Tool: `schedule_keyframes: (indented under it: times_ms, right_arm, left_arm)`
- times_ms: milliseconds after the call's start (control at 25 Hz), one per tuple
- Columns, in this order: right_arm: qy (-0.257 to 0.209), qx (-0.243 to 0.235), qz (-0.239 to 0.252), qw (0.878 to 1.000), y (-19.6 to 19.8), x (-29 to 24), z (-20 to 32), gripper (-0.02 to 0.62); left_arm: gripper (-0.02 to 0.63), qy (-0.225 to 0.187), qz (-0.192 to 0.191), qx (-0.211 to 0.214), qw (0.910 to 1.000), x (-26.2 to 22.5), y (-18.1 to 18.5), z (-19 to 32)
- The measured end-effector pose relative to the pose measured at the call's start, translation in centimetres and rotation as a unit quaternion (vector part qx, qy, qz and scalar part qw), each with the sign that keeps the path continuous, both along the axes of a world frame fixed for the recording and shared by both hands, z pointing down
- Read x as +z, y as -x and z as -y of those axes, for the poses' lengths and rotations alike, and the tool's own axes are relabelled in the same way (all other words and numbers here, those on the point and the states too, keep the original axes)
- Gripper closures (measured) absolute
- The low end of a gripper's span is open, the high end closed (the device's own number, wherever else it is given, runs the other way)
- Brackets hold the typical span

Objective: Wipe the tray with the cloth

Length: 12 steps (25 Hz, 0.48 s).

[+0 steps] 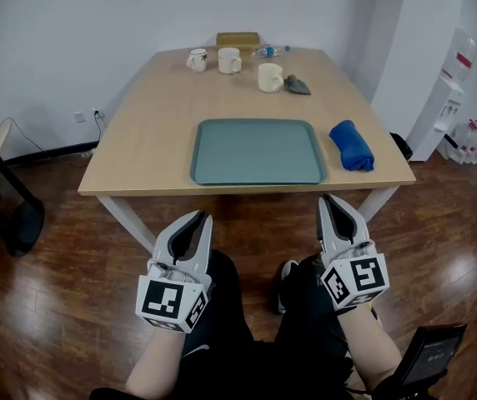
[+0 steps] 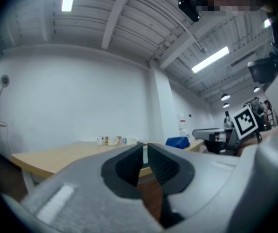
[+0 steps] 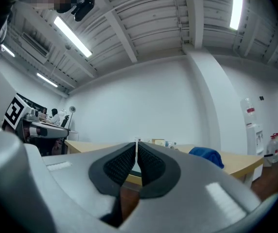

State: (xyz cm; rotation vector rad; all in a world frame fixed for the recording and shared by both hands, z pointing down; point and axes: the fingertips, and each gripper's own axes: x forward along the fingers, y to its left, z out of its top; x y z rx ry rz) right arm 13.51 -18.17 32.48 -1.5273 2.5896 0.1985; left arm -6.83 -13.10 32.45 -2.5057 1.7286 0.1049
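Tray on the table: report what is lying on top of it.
Nothing lies on the green tray; its whole surface shows bare. The blue cloth rests on the table to its right, not on it. Whatever is under the tray is covered.

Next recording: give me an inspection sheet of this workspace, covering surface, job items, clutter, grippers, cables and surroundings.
Surface: wooden table, level.
Job's things: teal tray near the front edge, nothing in it; blue cloth bunched on the table to its right, apart from it.
Clutter: far end holds three mugs, a box, a lying bottle and a dark grey object.
Grippers: left hand-held gripper and right hand-held gripper both shut, empty, short of the table.
Cables: thin cable by the wall, left.
Surroundings: wood floor; water dispenser at right.
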Motion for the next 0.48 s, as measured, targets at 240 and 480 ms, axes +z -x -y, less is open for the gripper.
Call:
schedule_keyframes:
  times_ms: [240,480]
  right_arm:
    - [-0.035,-0.002,-0.029,0.999,0.5,0.0,-0.8,0.578]
    - [-0.028,-0.009,-0.025,0.999,0.3,0.7,-0.9,0.578]
  left_arm:
    - [0.575,0.003,0.018,-0.005,0.9998,0.3,-0.7,-0.2]
    - [0.577,0.005,0.031,0.005,0.9995,0.7,-1.9,-0.4]
